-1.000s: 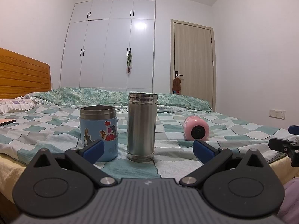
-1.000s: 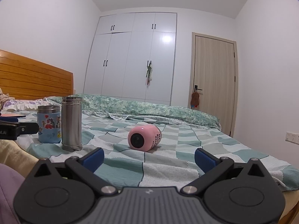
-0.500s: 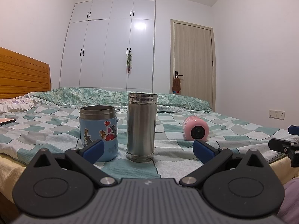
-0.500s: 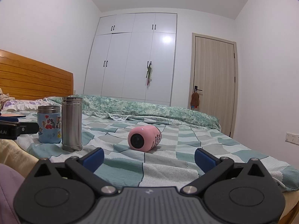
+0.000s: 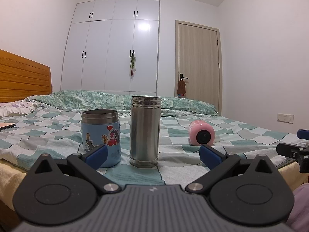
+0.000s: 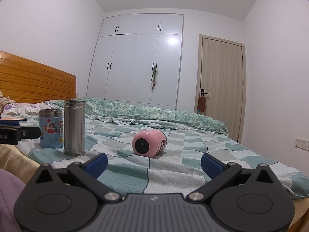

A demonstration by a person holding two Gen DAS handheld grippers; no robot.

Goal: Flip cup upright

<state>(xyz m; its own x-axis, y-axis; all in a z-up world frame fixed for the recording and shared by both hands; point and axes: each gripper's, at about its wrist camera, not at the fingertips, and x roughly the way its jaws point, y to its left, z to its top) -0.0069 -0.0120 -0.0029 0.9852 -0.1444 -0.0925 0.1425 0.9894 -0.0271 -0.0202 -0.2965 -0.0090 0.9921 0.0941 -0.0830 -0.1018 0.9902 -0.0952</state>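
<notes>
A pink cup (image 6: 149, 143) lies on its side on the checked bedspread, its dark mouth facing me; it also shows in the left wrist view (image 5: 201, 133) at the right. My right gripper (image 6: 153, 163) is open and empty, short of the pink cup, which lies ahead between its fingers. My left gripper (image 5: 152, 154) is open and empty, in front of an upright steel cup (image 5: 144, 131) and an upright blue sticker cup (image 5: 100, 135). Both upright cups show at the left in the right wrist view, steel cup (image 6: 74, 128), blue cup (image 6: 51, 128).
The bed (image 6: 193, 154) has a folded green quilt (image 6: 154, 112) at the far side and a wooden headboard (image 6: 34, 83) at the left. A white wardrobe (image 6: 139, 58) and a door (image 6: 220, 89) stand behind. Part of the other gripper (image 5: 295, 152) shows at the right edge.
</notes>
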